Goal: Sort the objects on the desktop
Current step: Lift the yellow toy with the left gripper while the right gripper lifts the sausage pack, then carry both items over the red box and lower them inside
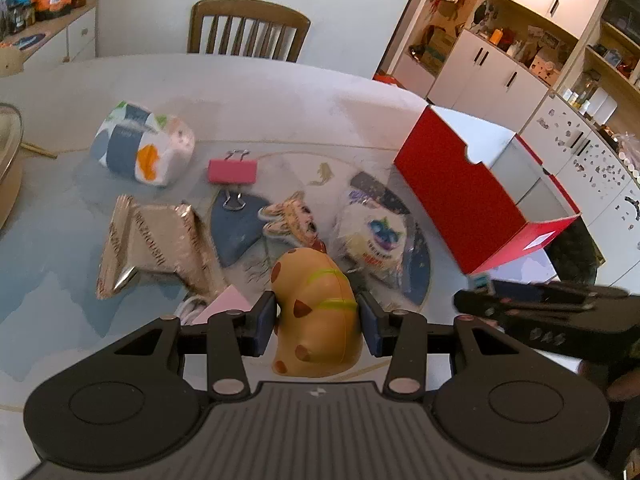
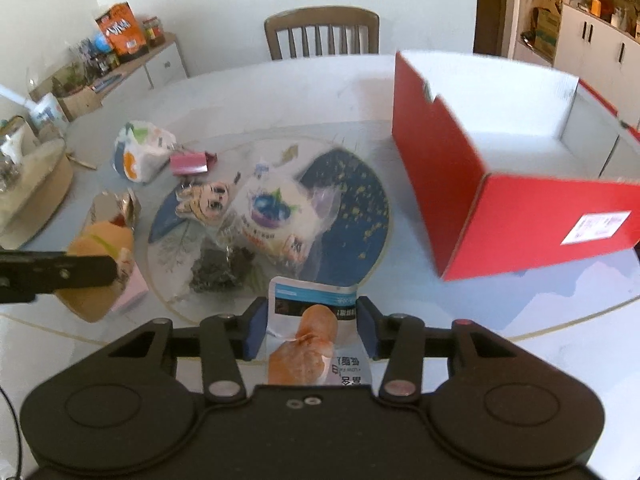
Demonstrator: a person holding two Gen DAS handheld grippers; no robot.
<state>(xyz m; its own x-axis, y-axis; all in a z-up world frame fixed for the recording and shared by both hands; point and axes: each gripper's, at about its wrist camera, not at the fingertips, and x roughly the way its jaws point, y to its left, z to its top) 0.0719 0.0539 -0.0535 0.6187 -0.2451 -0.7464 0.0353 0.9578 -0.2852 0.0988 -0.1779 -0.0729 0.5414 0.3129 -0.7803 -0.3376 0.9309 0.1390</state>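
Note:
My left gripper [image 1: 316,320] is shut on an orange spotted squishy toy [image 1: 316,320], held over the table; the toy also shows in the right wrist view [image 2: 100,248]. My right gripper [image 2: 312,324] is shut on a white and blue snack packet printed with a sausage [image 2: 312,344], just above the table's near edge. An open red box [image 2: 516,216] with a white inside stands to the right, also in the left wrist view [image 1: 452,184]. On the table lie a blueberry snack bag [image 2: 272,216], a cartoon cat figure [image 2: 204,200], a pink binder clip [image 1: 232,171] and a gold foil bag [image 1: 152,248].
A patterned tissue pack [image 1: 140,144] lies at the far left of the table. A wooden chair [image 1: 248,28] stands behind the table. A dark crumpled clump [image 2: 220,268] lies in front of my right gripper. A pink note pad [image 2: 132,288] sits under the toy. A round tray edge [image 1: 8,160] is at far left.

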